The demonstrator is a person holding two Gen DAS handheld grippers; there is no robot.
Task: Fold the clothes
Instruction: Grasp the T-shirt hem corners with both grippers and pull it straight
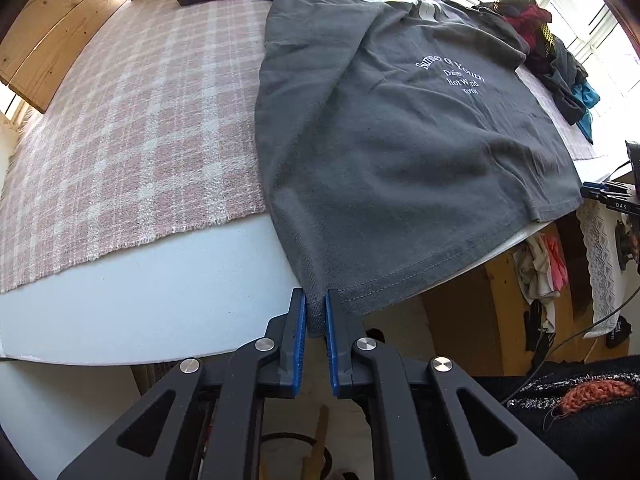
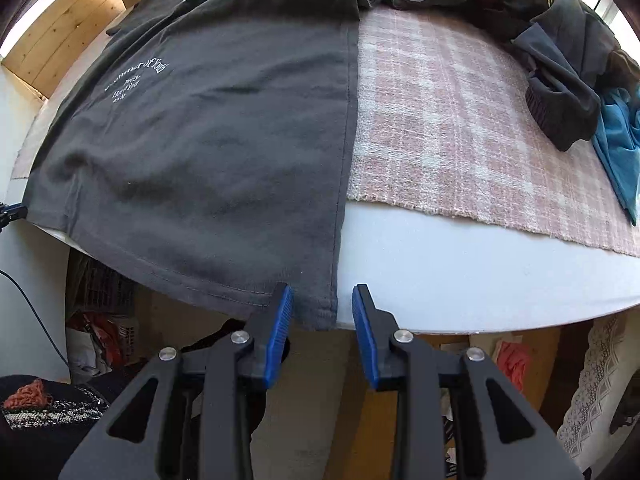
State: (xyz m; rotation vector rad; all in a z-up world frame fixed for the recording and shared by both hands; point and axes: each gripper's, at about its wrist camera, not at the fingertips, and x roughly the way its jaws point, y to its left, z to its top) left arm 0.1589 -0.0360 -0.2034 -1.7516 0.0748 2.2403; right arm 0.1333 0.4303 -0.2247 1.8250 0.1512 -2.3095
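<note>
A dark grey T-shirt (image 1: 400, 132) with white lettering lies spread on a pink checked blanket (image 1: 132, 120), its hem hanging over the near edge of the white table (image 1: 168, 284). My left gripper (image 1: 316, 308) is shut on the shirt's left hem corner, the fabric pinched between its blue pads. In the right wrist view the same T-shirt (image 2: 224, 148) fills the left half. My right gripper (image 2: 322, 306) stands open around the right hem corner, with one pad touching the cloth and the other apart from it.
A pile of other clothes (image 2: 572, 80), dark, red and teal, lies at the back right of the blanket (image 2: 460, 128). Wooden panels (image 1: 60, 32) stand behind the table. Below the table's edge (image 2: 460, 292) are baskets and laundry (image 1: 540, 272). A knitted sleeve (image 1: 580, 400) shows at lower right.
</note>
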